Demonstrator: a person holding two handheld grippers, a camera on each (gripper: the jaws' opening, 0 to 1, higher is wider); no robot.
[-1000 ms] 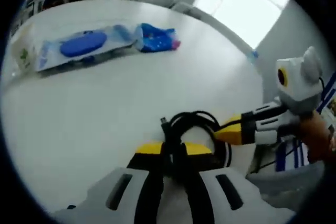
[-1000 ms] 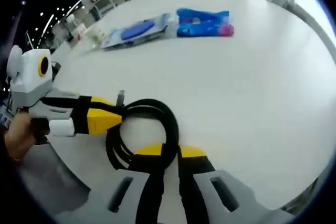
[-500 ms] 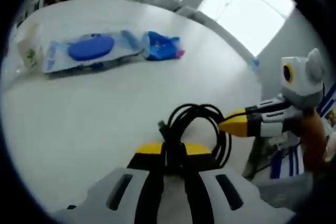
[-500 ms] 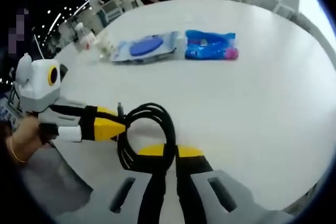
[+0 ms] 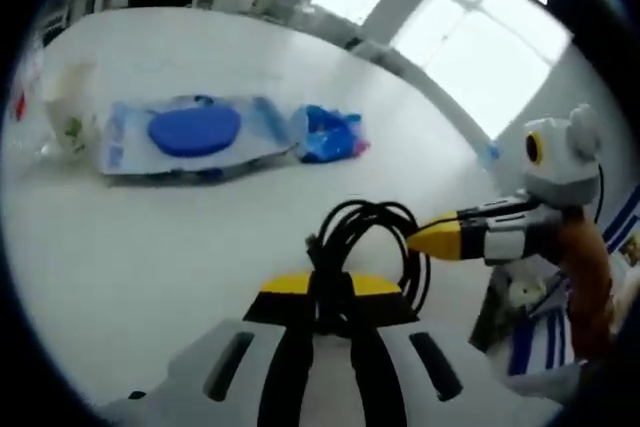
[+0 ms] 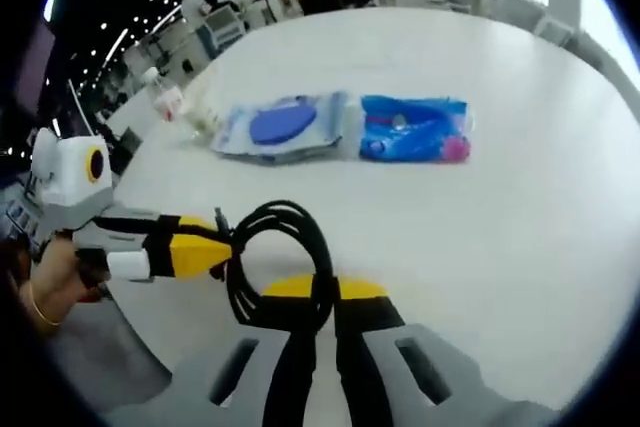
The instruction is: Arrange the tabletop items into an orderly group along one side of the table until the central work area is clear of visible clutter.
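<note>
Low centre of both views: coiled black cable (image 5: 365, 247) (image 6: 283, 257) pinched between the closed left gripper (image 5: 330, 297) and likewise clamped by the right gripper (image 6: 318, 299), lifted above the white table (image 5: 150, 237) (image 6: 520, 197). Farther, upper left: wipes pack with blue lid (image 5: 185, 134) (image 6: 282, 127), blue pouch (image 5: 328, 135) (image 6: 412, 129) just beside, pale carton (image 5: 68, 119) at the edge.

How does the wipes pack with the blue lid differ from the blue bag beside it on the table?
The wipes pack is pale, flat and longer, with a blue oval lid on top; the blue bag is saturated blue all over, with a pink end, and looks crumpled in the left gripper view. Both lie flat on the white table, side by side.
</note>
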